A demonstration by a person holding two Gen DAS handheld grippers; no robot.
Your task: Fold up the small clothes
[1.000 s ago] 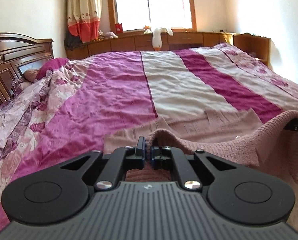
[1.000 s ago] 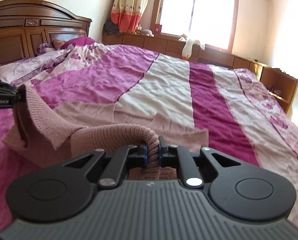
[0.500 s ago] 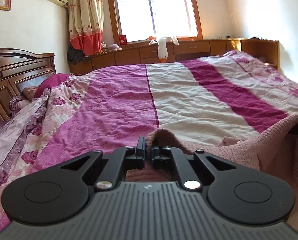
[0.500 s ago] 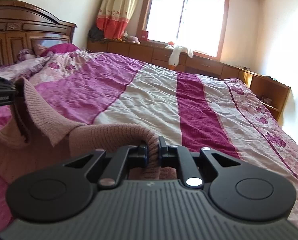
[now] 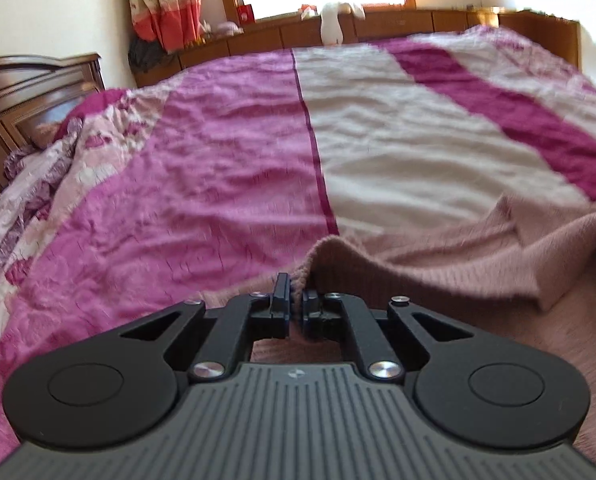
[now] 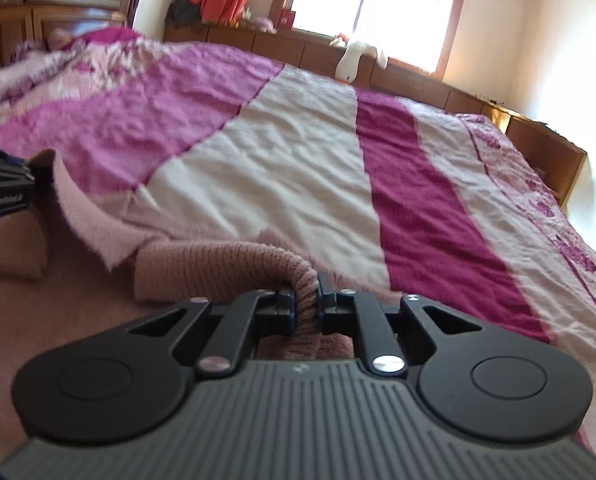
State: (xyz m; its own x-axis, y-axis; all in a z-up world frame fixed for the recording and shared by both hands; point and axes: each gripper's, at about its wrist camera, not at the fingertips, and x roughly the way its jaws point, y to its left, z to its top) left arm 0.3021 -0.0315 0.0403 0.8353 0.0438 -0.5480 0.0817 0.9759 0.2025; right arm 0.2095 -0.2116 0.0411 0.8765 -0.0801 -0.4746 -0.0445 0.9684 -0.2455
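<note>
A dusty-pink knitted sweater (image 5: 449, 268) lies partly on the bed, its near edge lifted. My left gripper (image 5: 296, 300) is shut on a fold of the sweater's edge. My right gripper (image 6: 306, 304) is shut on a thick ribbed roll of the same sweater (image 6: 226, 268). In the right wrist view the left gripper's black body (image 6: 2, 188) shows at the far left, with knit draped beside it. The cloth spans between the two grippers and sags onto the bed.
The bed has a quilt (image 5: 226, 168) striped pink, cream and magenta. A rumpled floral duvet (image 5: 38, 184) lies by the dark wooden headboard (image 5: 30, 92). A low wooden cabinet (image 6: 409, 80) with a white plush goose (image 6: 351, 60) runs under the window.
Both grippers have tilted down and come lower toward the bed with the sweater still held. The lifted edge now sags and more of the knit rests on the quilt.
</note>
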